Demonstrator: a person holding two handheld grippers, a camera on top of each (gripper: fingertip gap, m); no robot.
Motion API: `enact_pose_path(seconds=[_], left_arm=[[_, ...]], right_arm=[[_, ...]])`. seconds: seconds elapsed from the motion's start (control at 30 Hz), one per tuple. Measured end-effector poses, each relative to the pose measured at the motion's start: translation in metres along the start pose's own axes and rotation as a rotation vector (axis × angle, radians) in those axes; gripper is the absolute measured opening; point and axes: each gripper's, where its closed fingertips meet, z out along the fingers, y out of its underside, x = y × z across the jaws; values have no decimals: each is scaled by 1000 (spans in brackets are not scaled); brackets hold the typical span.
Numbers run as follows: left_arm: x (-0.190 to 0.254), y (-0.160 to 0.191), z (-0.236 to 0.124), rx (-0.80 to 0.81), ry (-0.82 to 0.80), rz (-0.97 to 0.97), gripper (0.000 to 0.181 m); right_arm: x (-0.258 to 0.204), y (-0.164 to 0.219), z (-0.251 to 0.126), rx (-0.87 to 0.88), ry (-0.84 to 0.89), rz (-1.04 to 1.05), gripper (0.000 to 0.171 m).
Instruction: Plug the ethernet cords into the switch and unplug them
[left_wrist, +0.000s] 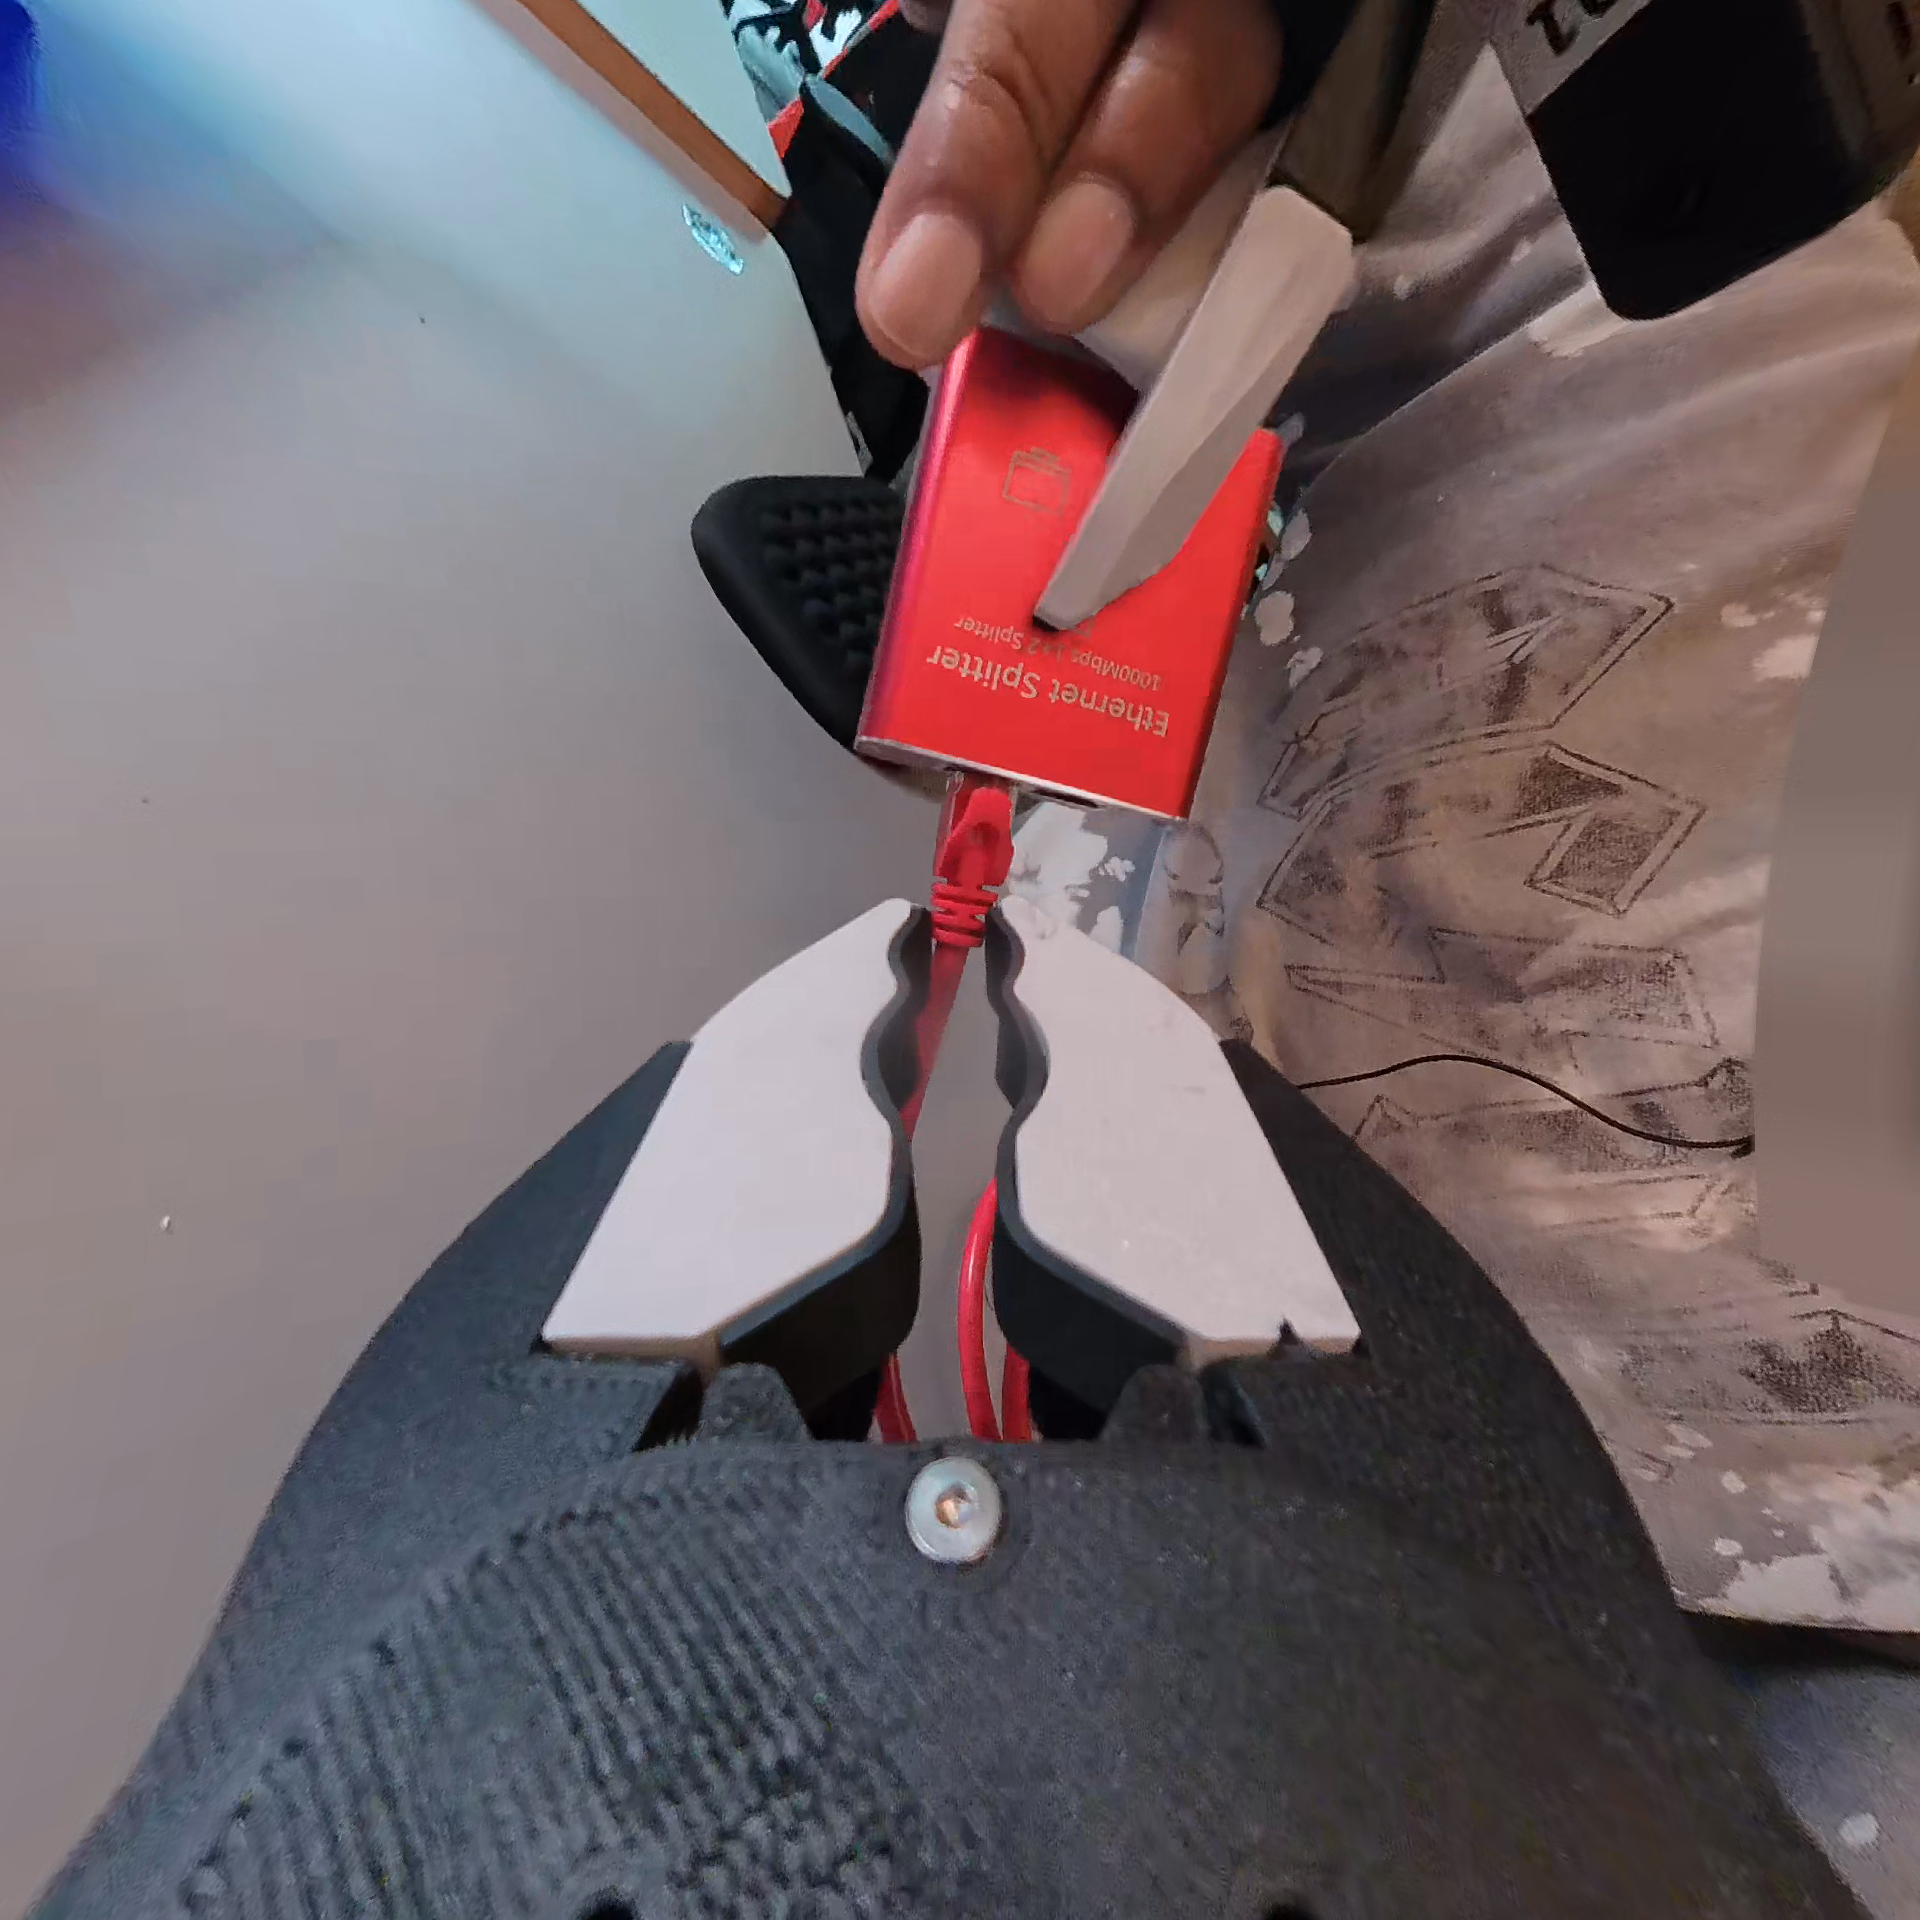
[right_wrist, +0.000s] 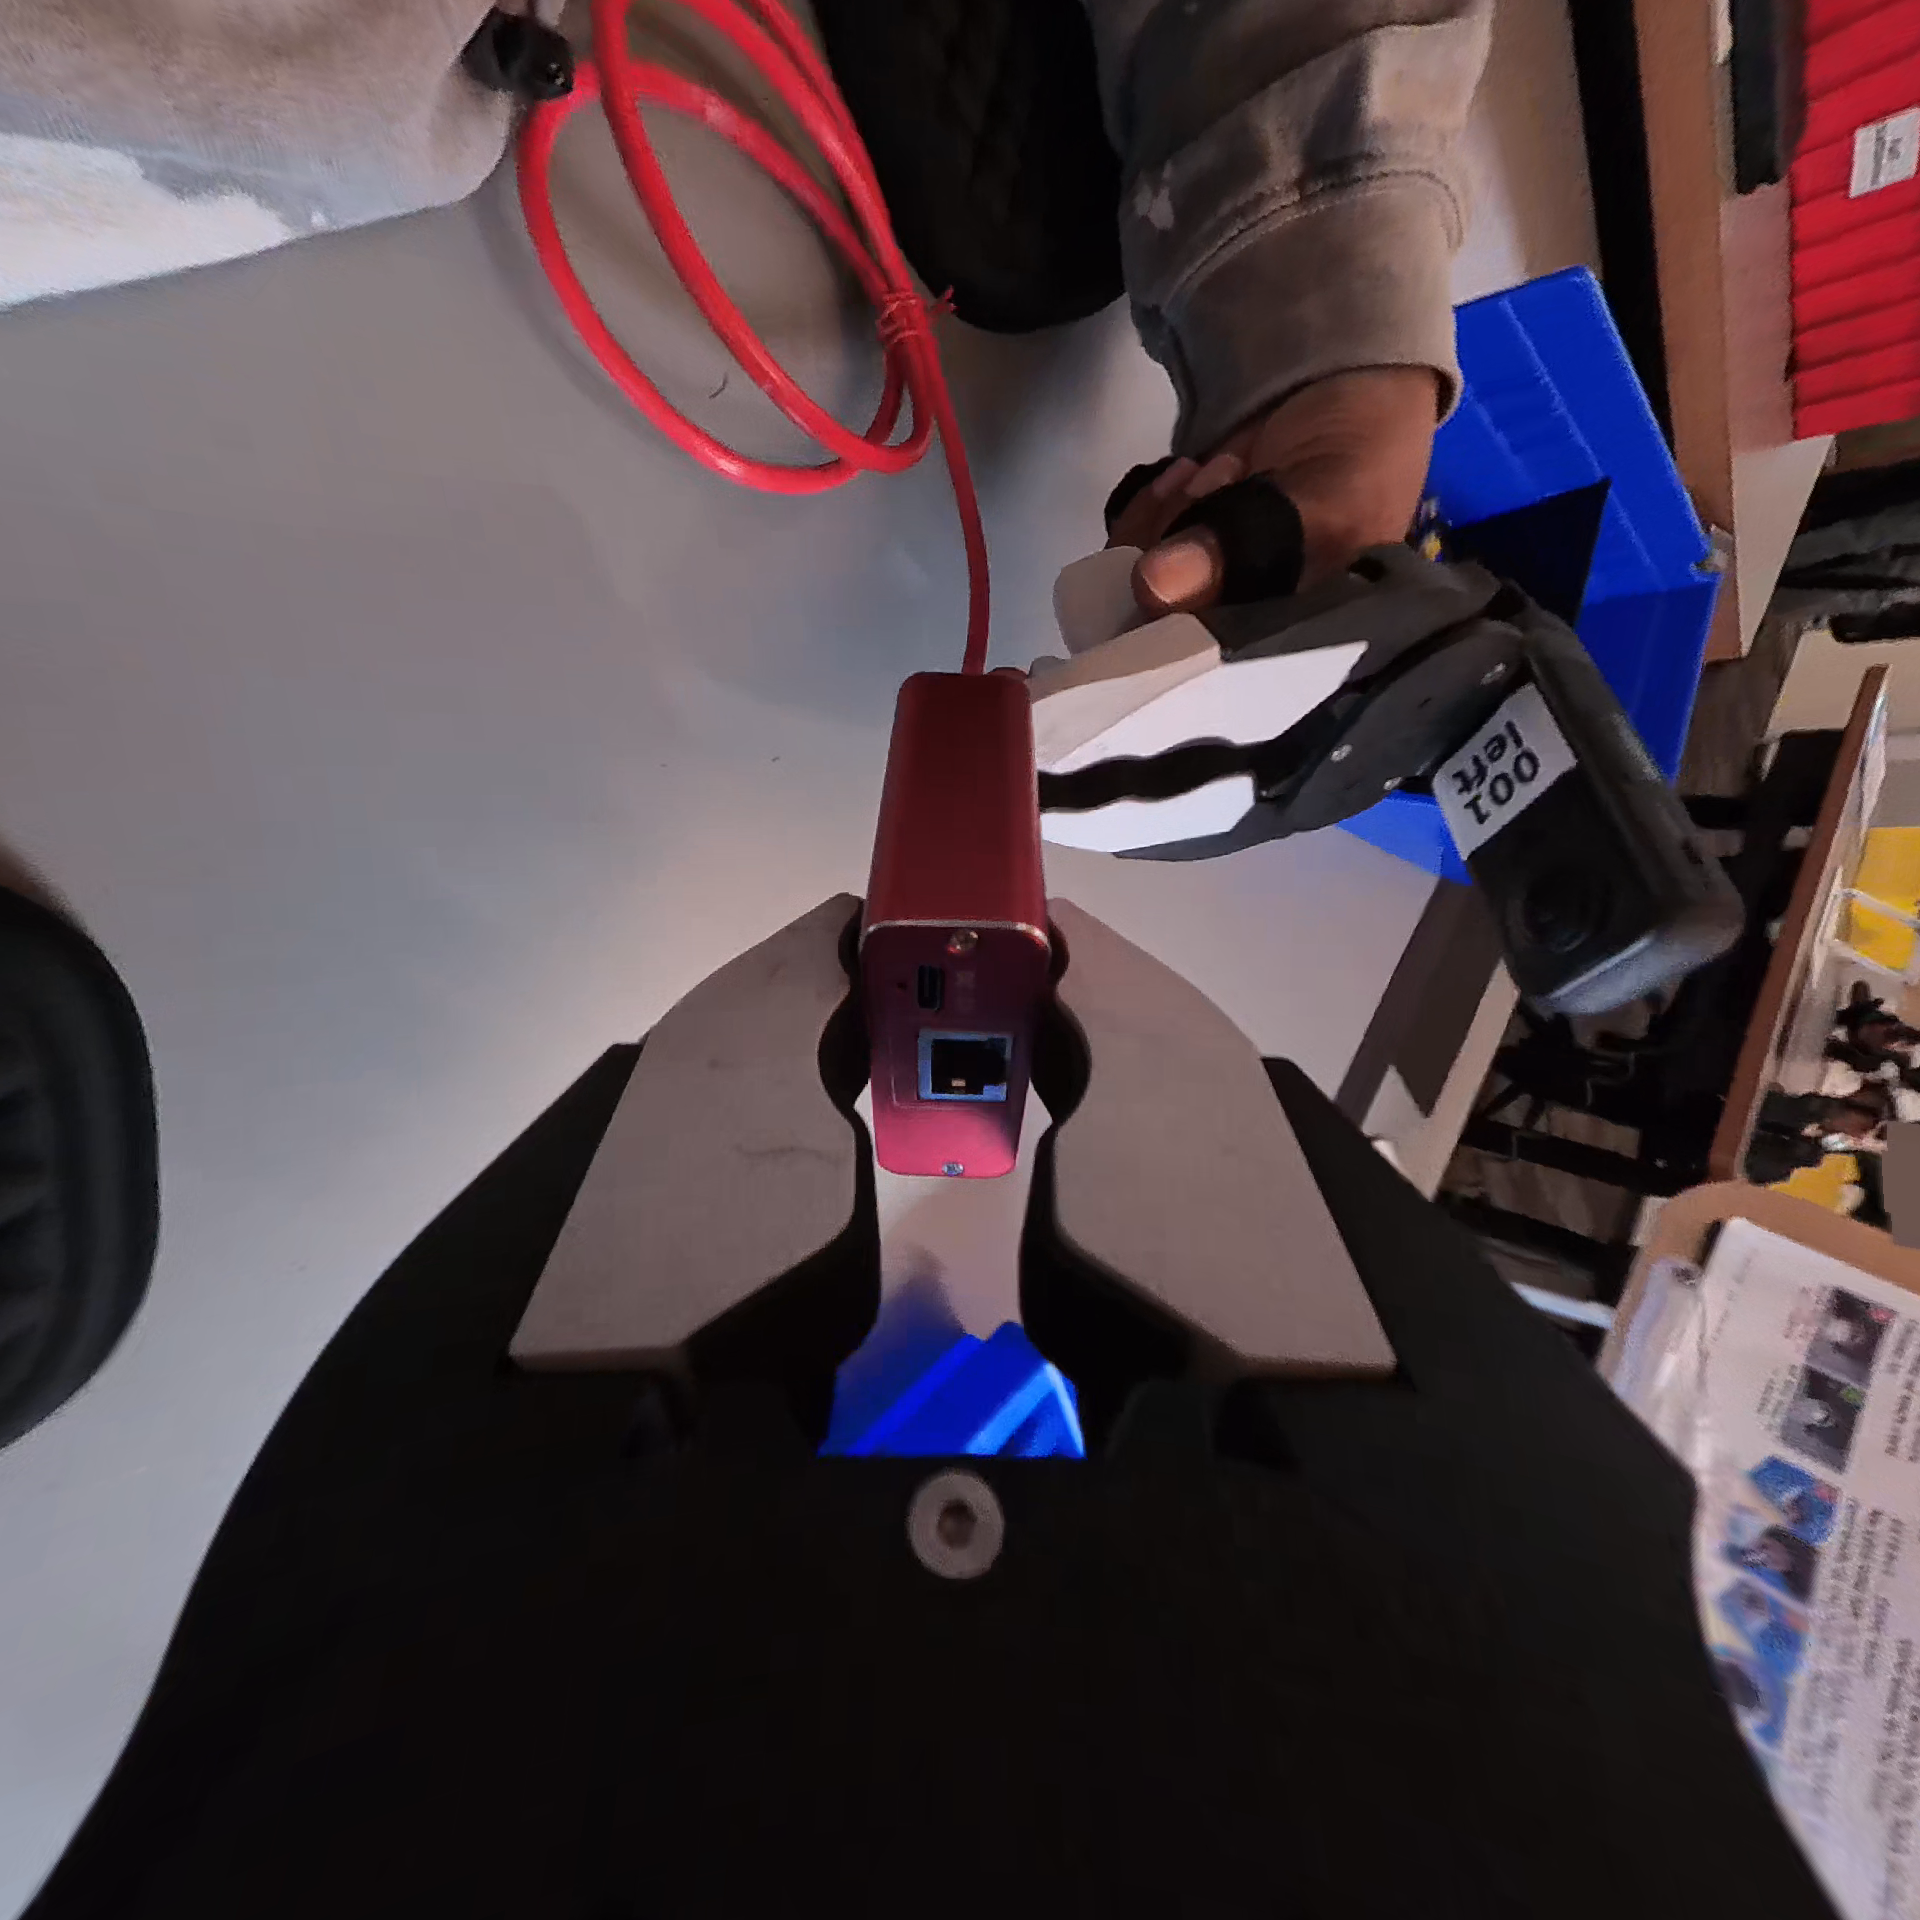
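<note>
Your right hand-held gripper (right_wrist: 954, 997) clamps the rigid, slick metal switch (right_wrist: 954, 831) above the worktop (right_wrist: 312, 831); your left hand-held gripper (left_wrist: 954, 935) pinches the limp red cord (left_wrist: 940, 997) behind its seated plug (left_wrist: 974, 842). Grasp the stiff boot.

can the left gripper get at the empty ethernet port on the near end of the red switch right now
Probably not. The left gripper is shut on the red cord at the switch's far end, and the right gripper flanks the empty port.
</note>
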Motion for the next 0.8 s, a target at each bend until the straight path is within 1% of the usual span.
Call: enact_pose_path(seconds=[0.17,0.27,0.33,0.4,0.53,0.6,0.67,0.7,0.73,0.8], left_arm=[[2,-15,-14,102,-11,76,10],[3,-33,-31,203,-82,167,12],[9,-44,-42,269,-123,226,17],[14,-49,-47,285,-171,296,22],[12,-50,-44,235,-335,438,35],[12,-50,-38,195,-407,496,39],[6,-48,-32,130,-493,541,36],[3,-45,-31,94,-532,565,30],[0,-43,-29,62,-557,582,26],[-2,-40,-28,30,-574,589,25]], right_arm=[[24,-12,-8,146,59,242,27],[38,-12,-13,235,108,368,27],[44,-7,-13,298,136,464,26],[50,-1,-11,373,174,579,26],[60,2,-16,615,215,804,27],[61,6,-13,664,241,857,27],[60,6,-9,712,252,886,27],[59,4,-8,736,255,896,27],[59,3,-7,749,260,899,27],[58,4,-7,767,274,911,27]])
